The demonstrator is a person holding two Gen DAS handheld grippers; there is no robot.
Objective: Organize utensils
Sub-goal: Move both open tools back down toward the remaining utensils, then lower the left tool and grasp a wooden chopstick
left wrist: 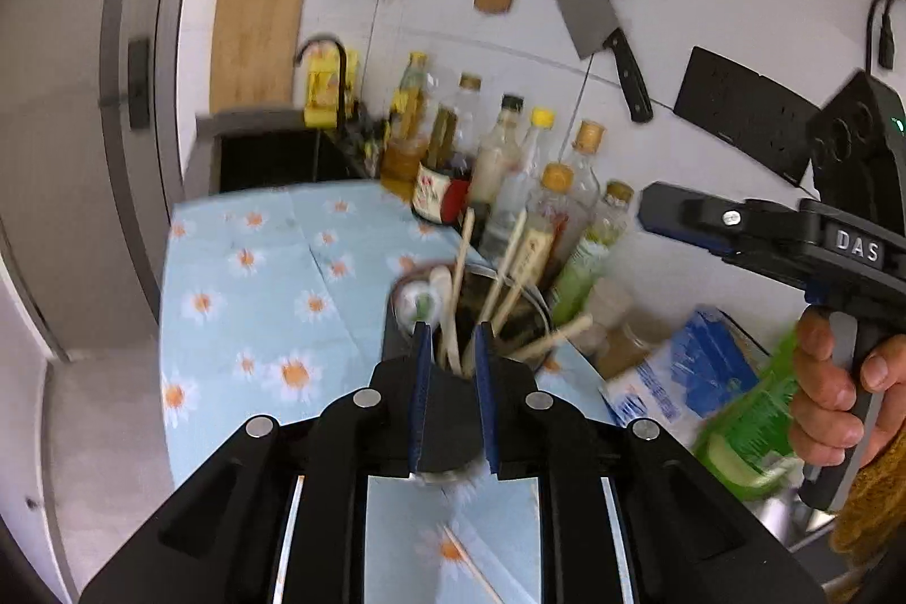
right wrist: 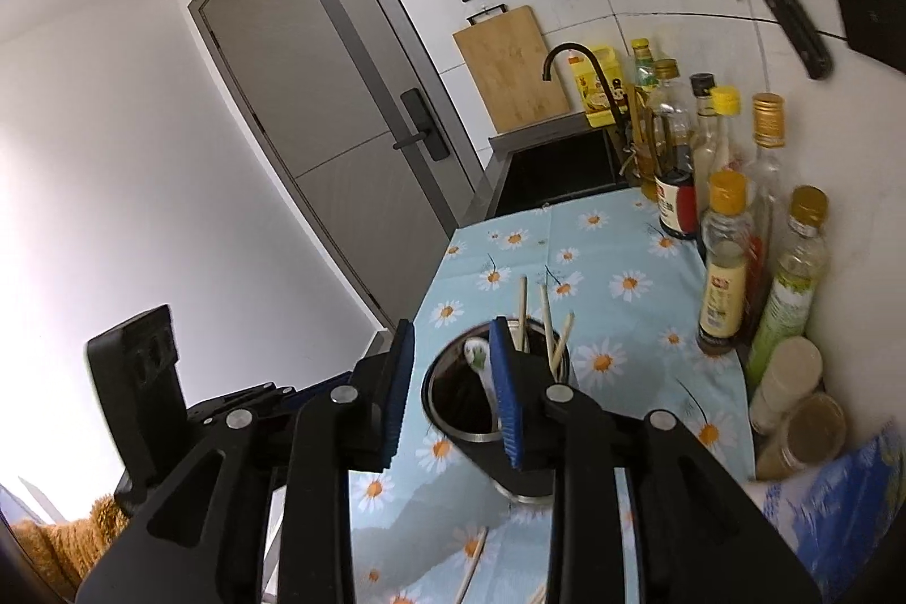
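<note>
Utensils mostly collected; a few chopsticks left on the cloth, both grippers empty.

The dark cylindrical metal utensil holder sits just ahead of and below both grippers, already holding pale wooden chopsticks and a white ceramic spoon. The left gripper has its jaws slightly parted, pinching nothing; the right gripper is spread a little wider, also empty. Loose wooden chopsticks lie on the daisy-print blue tablecloth below the right gripper (judged: still to be put away). Only the left wrist view shows the hand on the right gripper's handle; only the right wrist view shows the grey door.
</note>
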